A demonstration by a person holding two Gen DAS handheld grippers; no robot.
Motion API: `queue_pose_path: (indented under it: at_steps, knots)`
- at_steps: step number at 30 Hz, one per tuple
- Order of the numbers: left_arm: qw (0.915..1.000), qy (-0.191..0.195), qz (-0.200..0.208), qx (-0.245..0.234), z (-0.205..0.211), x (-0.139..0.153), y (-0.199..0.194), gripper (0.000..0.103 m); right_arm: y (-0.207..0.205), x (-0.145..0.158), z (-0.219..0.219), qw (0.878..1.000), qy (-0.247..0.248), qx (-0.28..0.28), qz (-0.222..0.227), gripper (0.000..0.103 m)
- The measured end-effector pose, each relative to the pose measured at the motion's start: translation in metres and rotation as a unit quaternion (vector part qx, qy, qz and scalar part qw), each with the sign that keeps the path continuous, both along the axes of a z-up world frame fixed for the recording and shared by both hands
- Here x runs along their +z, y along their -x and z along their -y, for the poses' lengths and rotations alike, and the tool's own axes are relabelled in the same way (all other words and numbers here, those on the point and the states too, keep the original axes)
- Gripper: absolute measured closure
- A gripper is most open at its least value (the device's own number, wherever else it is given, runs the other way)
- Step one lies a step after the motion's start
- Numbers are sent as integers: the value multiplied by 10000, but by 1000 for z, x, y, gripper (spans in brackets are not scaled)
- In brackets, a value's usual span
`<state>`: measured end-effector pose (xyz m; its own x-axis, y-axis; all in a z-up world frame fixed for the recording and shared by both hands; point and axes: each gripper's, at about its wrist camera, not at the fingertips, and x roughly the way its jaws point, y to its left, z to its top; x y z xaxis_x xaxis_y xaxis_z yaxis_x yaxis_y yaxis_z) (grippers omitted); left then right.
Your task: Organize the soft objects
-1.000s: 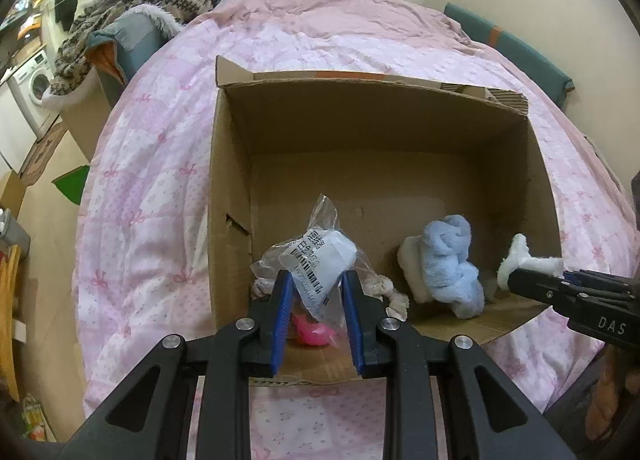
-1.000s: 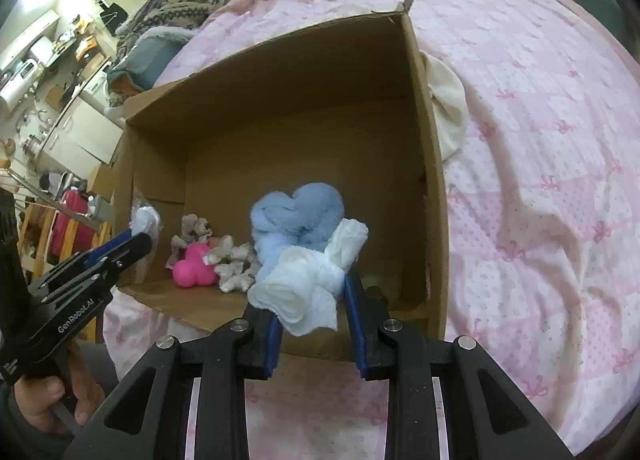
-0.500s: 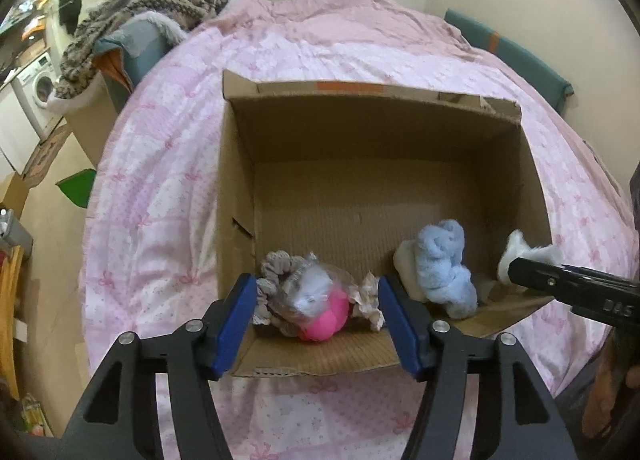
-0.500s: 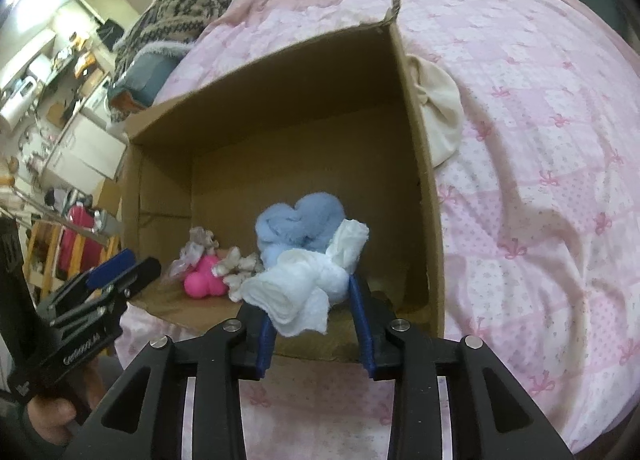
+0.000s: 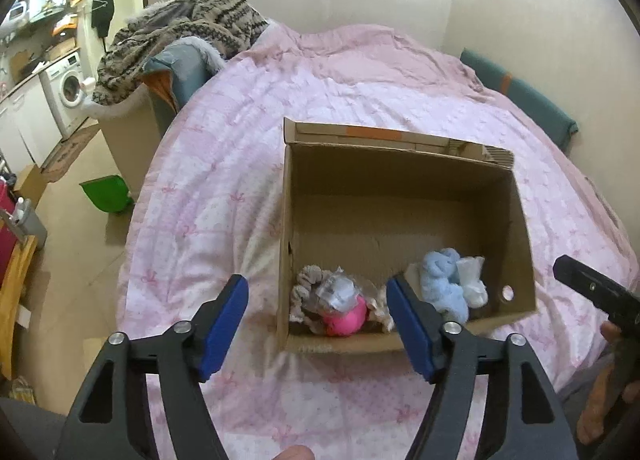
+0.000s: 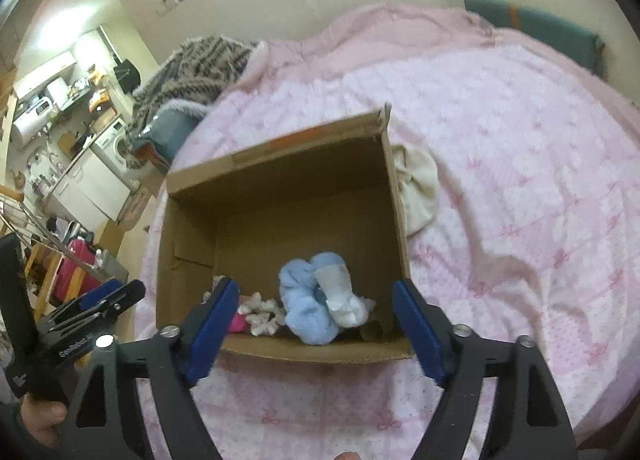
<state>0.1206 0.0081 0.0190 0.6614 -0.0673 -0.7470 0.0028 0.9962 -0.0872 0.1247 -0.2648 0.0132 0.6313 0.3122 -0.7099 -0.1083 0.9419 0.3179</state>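
An open cardboard box (image 5: 400,196) (image 6: 280,196) sits on the pink quilt. Inside, near the front wall, lie a bagged white item (image 5: 334,290), a pink toy (image 5: 346,318), a beige knotted rope toy (image 5: 304,284) (image 6: 262,310), a light blue bundle (image 5: 442,280) (image 6: 306,300) and a white rolled cloth (image 5: 472,286) (image 6: 342,294). My left gripper (image 5: 318,324) is open and empty, above the box's front left edge. My right gripper (image 6: 316,330) is open and empty, above the box's front edge.
A cream cloth (image 6: 418,190) lies on the quilt against the box's right side. A patterned blanket pile (image 5: 184,32) sits at the bed's far left. A green bin (image 5: 106,194) stands on the floor. A teal cushion (image 5: 520,100) lines the right wall.
My left gripper let go of the bagged item, my right gripper let go of the white cloth; both now lie in the box. Both grippers opened and pulled back and up.
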Motion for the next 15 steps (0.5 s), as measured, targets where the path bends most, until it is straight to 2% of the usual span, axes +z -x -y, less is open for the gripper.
queue_pose_path:
  at_steps: [1, 4, 7, 9, 11, 15]
  knots:
    - [10000, 9, -1, -9, -1, 1, 5, 33, 4, 1, -1, 10000, 59, -21, 36, 0]
    - [10000, -63, 36, 18, -4, 4, 20, 31, 15, 4, -3, 9999, 56, -48, 85, 0]
    - [9998, -130, 112, 52, -5, 8, 32, 20, 26, 5, -7, 9998, 69, -98, 137, 0]
    - [9996, -192, 187, 107, -5, 10, 40, 16, 33, 3, -9, 9998, 83, -105, 143, 0]
    - [9996, -161, 206, 143, -8, 10, 44, 7, 40, 2, -12, 9998, 99, -109, 163, 0]
    - [9993, -177, 213, 250, -8, 5, 56, 1, 52, 1, -19, 9994, 188, -118, 265, 0]
